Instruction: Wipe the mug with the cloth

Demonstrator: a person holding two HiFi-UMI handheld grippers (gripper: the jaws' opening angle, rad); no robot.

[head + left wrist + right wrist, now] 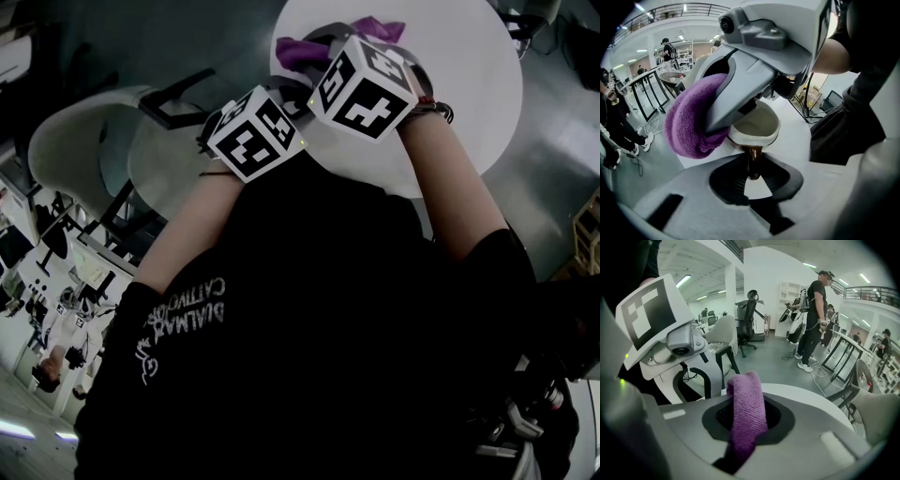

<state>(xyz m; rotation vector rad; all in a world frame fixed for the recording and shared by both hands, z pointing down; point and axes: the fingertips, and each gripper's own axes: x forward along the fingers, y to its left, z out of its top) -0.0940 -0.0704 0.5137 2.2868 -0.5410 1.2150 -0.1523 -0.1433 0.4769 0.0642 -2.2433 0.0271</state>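
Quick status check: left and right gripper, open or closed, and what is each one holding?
The left gripper is closed on the mug, by its brown handle.
The right gripper is closed on the purple cloth.

On my feed I read: cloth [746, 413] purple; mug [759, 125] cream-white, handle [753, 161] glossy brown; desk [478, 84] plain white; marker cubes [366, 84] black-and-white squares; person's shirt [328, 328] black, white print.

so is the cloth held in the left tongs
No, the purple cloth is pinched in the right tongs, while the left tongs grip the mug by its brown handle.
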